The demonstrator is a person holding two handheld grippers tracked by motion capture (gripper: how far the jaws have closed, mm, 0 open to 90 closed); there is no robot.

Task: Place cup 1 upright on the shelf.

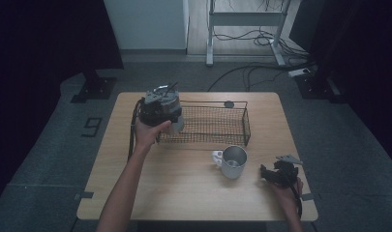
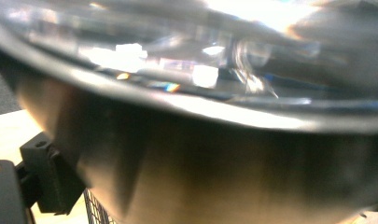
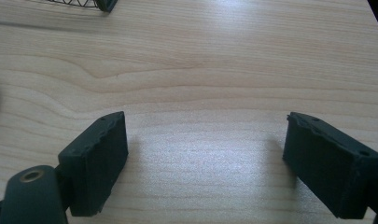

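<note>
At the far left of a wooden table [image 1: 184,179], the left gripper [image 1: 159,108] clamped a shiny metal bowl [image 2: 214,154] above the wire basket [image 1: 218,126]. A metal mug [image 1: 232,162] stood nearer. The right gripper [image 3: 205,161] rested near right, jaws wide apart.

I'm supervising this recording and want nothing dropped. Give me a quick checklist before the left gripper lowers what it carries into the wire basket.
1. Shiny metal bowl-like object held in left gripper: cannot tell, grip hidden.
2. Left gripper over the black wire mesh basket: ok, at its left end.
3. Basket interior free: ok.
4. Silver metal mug apart from basket: ok.
5. Right gripper out of the way: ok, jaws open over bare wooden table.
</note>
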